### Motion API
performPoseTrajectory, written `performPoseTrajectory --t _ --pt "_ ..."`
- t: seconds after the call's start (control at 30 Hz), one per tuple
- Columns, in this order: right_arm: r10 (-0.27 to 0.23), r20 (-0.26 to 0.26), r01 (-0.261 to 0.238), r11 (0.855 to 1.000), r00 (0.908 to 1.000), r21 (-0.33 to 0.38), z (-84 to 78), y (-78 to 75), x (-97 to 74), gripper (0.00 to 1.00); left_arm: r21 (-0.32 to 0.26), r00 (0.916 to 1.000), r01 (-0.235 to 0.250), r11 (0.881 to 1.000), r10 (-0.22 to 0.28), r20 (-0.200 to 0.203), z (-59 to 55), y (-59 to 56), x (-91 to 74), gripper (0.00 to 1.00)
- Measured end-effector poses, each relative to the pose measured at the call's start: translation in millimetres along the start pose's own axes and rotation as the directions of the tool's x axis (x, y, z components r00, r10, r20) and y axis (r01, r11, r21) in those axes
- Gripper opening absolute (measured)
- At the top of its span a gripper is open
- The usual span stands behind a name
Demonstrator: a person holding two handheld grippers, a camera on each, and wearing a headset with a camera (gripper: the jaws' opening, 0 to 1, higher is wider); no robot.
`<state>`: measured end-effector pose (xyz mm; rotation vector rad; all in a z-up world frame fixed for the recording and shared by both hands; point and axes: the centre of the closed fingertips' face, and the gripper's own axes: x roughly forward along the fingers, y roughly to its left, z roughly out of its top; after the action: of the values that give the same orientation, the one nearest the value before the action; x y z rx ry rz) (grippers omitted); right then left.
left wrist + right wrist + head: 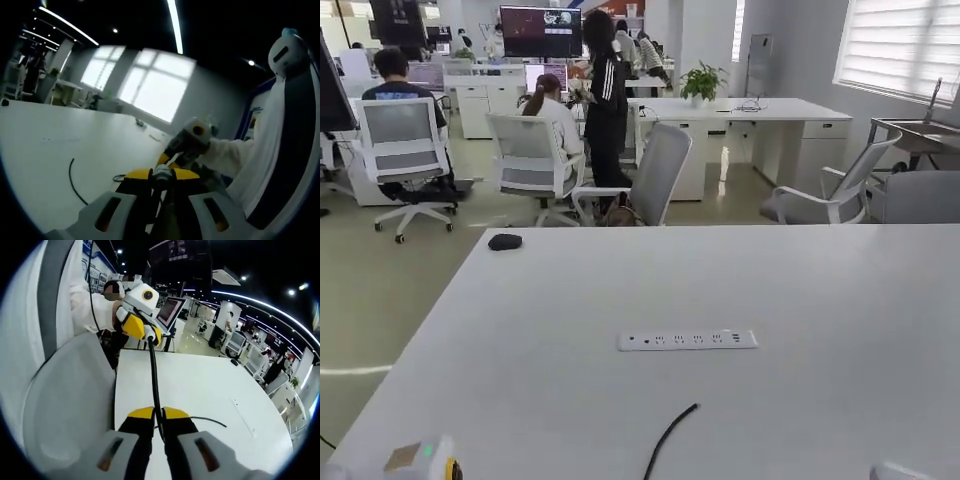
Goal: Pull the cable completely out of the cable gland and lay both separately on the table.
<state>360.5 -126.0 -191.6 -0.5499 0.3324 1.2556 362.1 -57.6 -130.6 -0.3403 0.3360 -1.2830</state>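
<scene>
Cable (pixel 152 370) stretches from your right gripper (pixel 156 415), whose jaws pinch it, up to the cable gland (pixel 149 333) clamped between the jaws of your left gripper (pixel 162 176); both are held above the white table (pixel 820 300); the cable's loose end trails on the tabletop, near the power strip (pixel 688 340); office chairs (pixel 655 175), desks (pixel 740 110) and people (pixel 605 90) stand beyond.

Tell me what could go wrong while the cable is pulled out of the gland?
1. The right gripper pinches the thin black cable only at the tips of its fingers, so the cable may slip through rather than leave the cable gland.
2. The left gripper holds the small gland in the air, seemingly beyond the table edge; if it slips, it could drop to the floor.
</scene>
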Motion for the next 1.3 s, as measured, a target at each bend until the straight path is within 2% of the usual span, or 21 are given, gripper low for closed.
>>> performPoseTrajectory --t 0.07,0.17,0.43,0.57,0.67,0.83,0.9,1.03,1.23,1.3 --pt "-0.005 0.007 0.005 1.000 1.0000 0.005 1.0 -0.5 1.2 0.04 0.003 0.9999 0.003 1.000 -0.003 0.012 3.8 -0.8 1.0 0.16" --pt "-0.013 0.007 0.013 1.000 0.9999 0.005 1.7 -1.2 1.5 0.04 0.020 1.0000 0.001 1.000 -0.001 0.008 5.9 -2.4 2.2 0.16" --pt "-0.012 0.035 0.011 0.999 0.9993 0.048 2.6 3.2 1.5 0.05 0.035 0.9998 0.016 0.999 -0.017 0.011 5.5 -10.4 1.9 0.16" --pt "-0.013 0.067 0.008 0.997 0.9977 0.078 6.6 3.7 3.9 0.07 0.034 0.9997 0.021 0.999 -0.021 0.009 4.5 -13.2 3.5 0.16" --pt "-0.015 0.099 0.006 0.996 0.9950 0.092 14.0 3.0 6.2 0.11 0.038 0.9997 0.022 0.999 -0.022 0.007 4.6 -13.9 3.9 0.16" --pt "-0.003 0.151 -0.008 0.997 0.9885 0.074 35.1 6.9 13.6 0.10 0.027 0.9993 0.027 0.999 -0.028 0.023 8.1 -15.0 4.6 0.16" --pt "-0.014 0.136 0.009 0.999 0.9906 0.036 36.7 5.8 17.1 0.04 0.026 0.9992 0.029 0.999 -0.029 0.027 9.1 -14.8 4.9 0.16" --pt "-0.002 0.125 0.000 1.000 0.9922 0.021 36.0 8.6 21.2 0.03 0.016 0.9986 0.023 1.000 -0.024 0.046 11.3 -12.2 1.8 0.16" --pt "0.006 0.112 -0.006 1.000 0.9937 -0.001 34.1 9.2 24.2 0.03 0.005 0.9990 0.008 1.000 -0.008 0.043 5.5 -9.0 -1.7 0.16" --pt "0.012 0.094 -0.011 1.000 0.9955 -0.009 30.3 9.5 27.4 0.03 0.002 0.9992 0.005 1.000 -0.005 0.040 3.5 -8.4 -2.1 0.16"
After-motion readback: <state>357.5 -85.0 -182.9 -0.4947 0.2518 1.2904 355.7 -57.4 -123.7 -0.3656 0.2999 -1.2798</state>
